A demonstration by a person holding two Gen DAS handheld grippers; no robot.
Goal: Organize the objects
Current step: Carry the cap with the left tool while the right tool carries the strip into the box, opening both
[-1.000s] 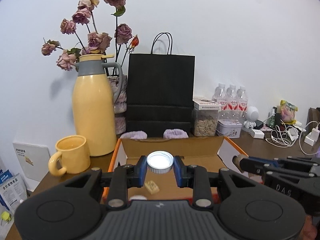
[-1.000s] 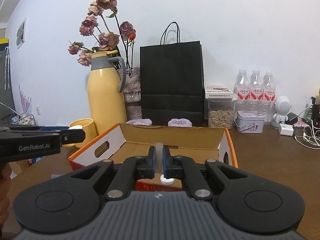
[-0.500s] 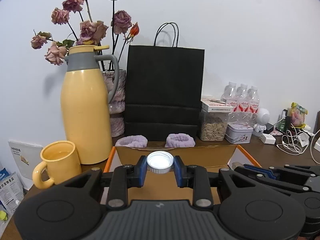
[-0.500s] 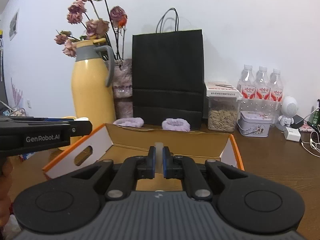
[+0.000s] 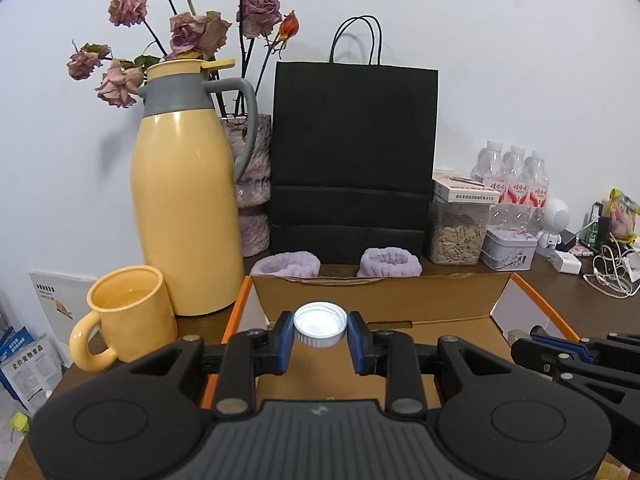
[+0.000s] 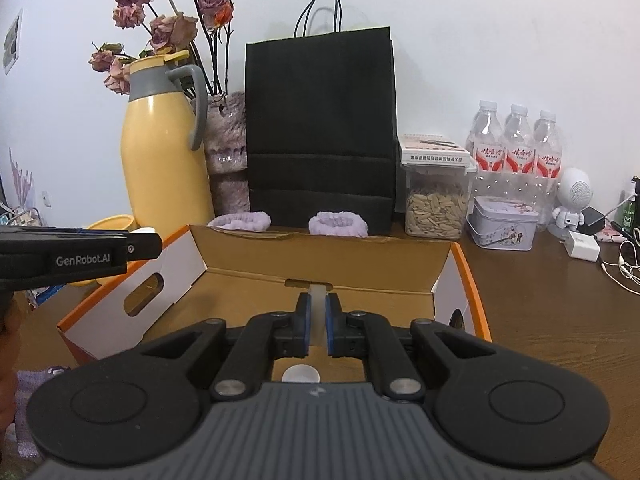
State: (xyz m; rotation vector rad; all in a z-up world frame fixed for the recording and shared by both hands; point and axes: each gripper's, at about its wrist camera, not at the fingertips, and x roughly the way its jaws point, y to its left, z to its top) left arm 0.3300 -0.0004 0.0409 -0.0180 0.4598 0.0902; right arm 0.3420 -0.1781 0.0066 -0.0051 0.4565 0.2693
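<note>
Item by item, from the left, I noted a yellow ceramic mug (image 5: 130, 312) on the brown wooden table (image 6: 560, 320), then a tall yellow thermos jug with a grey collar and handle (image 5: 186, 216), with dried pink roses (image 5: 196, 32) rising behind it. My left gripper (image 5: 320, 330) was closed on a white ribbed plastic bottle cap (image 5: 320, 323), pads pressing both sides, held above the open orange-edged cardboard box (image 5: 380, 300). Behind the box lay two lilac terry wristbands (image 5: 390, 261) before an upright black paper bag with cord handles (image 5: 352, 152). My right gripper (image 6: 316, 320) was pinched almost fully together on a thin translucent whitish strip (image 6: 316, 312), also over the box. Further right stood a clear seed-filled plastic jar (image 6: 436, 200), a lilac tin (image 6: 502, 226) and three water bottles (image 6: 518, 144).
</note>
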